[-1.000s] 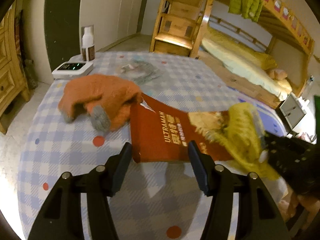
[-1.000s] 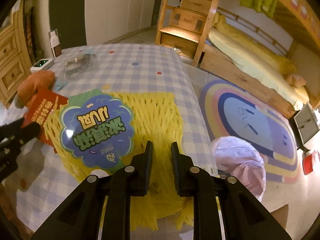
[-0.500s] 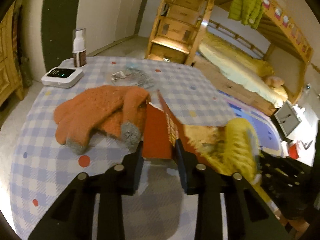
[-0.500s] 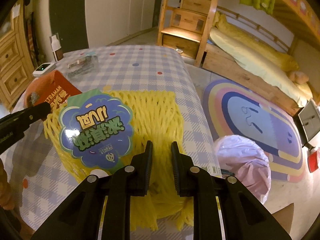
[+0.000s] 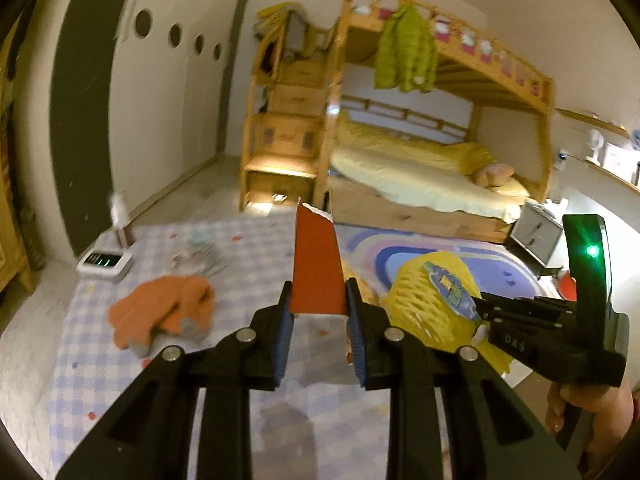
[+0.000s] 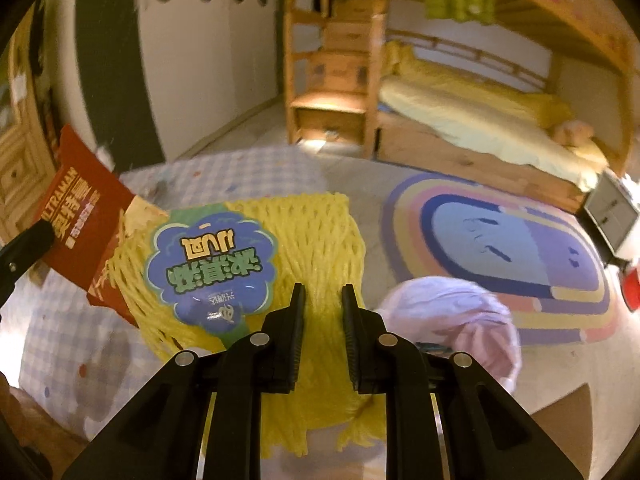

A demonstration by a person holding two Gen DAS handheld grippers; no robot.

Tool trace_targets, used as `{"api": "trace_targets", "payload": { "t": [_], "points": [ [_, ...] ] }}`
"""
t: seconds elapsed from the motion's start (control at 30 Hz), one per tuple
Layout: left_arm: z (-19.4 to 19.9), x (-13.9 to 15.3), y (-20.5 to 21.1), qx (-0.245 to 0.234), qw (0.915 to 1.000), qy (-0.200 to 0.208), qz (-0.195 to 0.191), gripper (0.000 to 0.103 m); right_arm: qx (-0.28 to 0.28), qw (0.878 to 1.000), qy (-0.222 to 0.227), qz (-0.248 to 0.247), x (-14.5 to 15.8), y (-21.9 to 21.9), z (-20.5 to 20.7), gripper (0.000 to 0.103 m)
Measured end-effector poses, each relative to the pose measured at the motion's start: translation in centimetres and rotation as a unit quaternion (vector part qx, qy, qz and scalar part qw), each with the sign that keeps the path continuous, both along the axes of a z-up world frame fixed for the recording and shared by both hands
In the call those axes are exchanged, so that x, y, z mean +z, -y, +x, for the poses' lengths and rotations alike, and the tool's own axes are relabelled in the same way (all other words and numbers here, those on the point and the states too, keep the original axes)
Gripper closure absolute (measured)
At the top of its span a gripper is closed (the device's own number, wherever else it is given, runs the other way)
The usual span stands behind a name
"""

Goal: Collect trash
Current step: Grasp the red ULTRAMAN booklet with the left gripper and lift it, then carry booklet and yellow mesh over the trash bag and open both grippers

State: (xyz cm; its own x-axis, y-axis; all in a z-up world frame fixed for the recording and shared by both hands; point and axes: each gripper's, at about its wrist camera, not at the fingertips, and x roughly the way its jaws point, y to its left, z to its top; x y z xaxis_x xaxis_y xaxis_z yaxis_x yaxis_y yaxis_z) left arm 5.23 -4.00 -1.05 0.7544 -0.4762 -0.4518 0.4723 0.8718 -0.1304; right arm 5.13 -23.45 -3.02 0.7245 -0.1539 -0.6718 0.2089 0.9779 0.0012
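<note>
The left gripper (image 5: 318,312) has clamped the red packet (image 5: 316,268) and raised it off the table (image 5: 100,360); it now stands upright, clear of the orange glove (image 5: 164,312).

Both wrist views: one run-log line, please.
left hand-held gripper: shut on red snack bag | right hand-held gripper: shut on yellow foam net

You can read "ULTRAMAN" in pale capitals on the red snack wrapper (image 6: 76,216) at the left of your right wrist view, with larger Chinese characters beside it that are too blurred to make out. The blue and green label (image 6: 210,264) on the yellow foam net (image 6: 320,240) carries big yellow Chinese characters, upside down to you. On the body of the right gripper (image 5: 480,312), seen from the left wrist, you can make out the pale letters "DAS".
</note>
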Motion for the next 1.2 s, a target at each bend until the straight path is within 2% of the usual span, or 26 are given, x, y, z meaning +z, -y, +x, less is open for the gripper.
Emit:
{"api": "trace_targets", "payload": {
  "t": [0.23, 0.47, 0.67, 0.9, 0.97, 1.1, 1.2],
  "points": [
    [-2.0, 1.7, 6.6, -0.055, 0.9979, 0.033, 0.008, 0.08, -0.09, 0.995, 0.028, -0.012, 2.0, 6.5, -4.3, 0.084],
    [-1.9, 1.5, 13.4, -0.109, 0.9935, 0.035, 0.001, 0.08, -0.17, 0.985, 0.006, 0.001, 0.0, 13.3, -6.3, 0.084],
    [0.6, -1.8, 19.2, -0.129, 0.9915, -0.006, 0.018, 0.079, -0.205, 0.978, -0.031, 0.019, -3.4, 17.2, -6.2, 0.083],
    [4.0, -5.0, 23.1, -0.138, 0.9883, -0.053, 0.037, 0.076, -0.219, 0.971, -0.064, 0.065, -7.3, 20.1, -4.8, 0.08],
    [5.0, -5.9, 23.8, -0.139, 0.987, -0.071, 0.038, 0.07, -0.222, 0.97, -0.068, 0.077, -8.0, 20.5, -4.4, 0.075],
    [6.0, -6.9, 24.4, -0.138, 0.9856, -0.088, 0.044, 0.059, -0.221, 0.967, -0.073, 0.101, -9.3, 21.3, -3.6, 0.056],
    [6.2, -7.0, 24.3, -0.136, 0.9857, -0.09, 0.042, 0.051, -0.222, 0.966, -0.072, 0.111, -9.7, 21.6, -3.6, 0.054]
  ]
}}
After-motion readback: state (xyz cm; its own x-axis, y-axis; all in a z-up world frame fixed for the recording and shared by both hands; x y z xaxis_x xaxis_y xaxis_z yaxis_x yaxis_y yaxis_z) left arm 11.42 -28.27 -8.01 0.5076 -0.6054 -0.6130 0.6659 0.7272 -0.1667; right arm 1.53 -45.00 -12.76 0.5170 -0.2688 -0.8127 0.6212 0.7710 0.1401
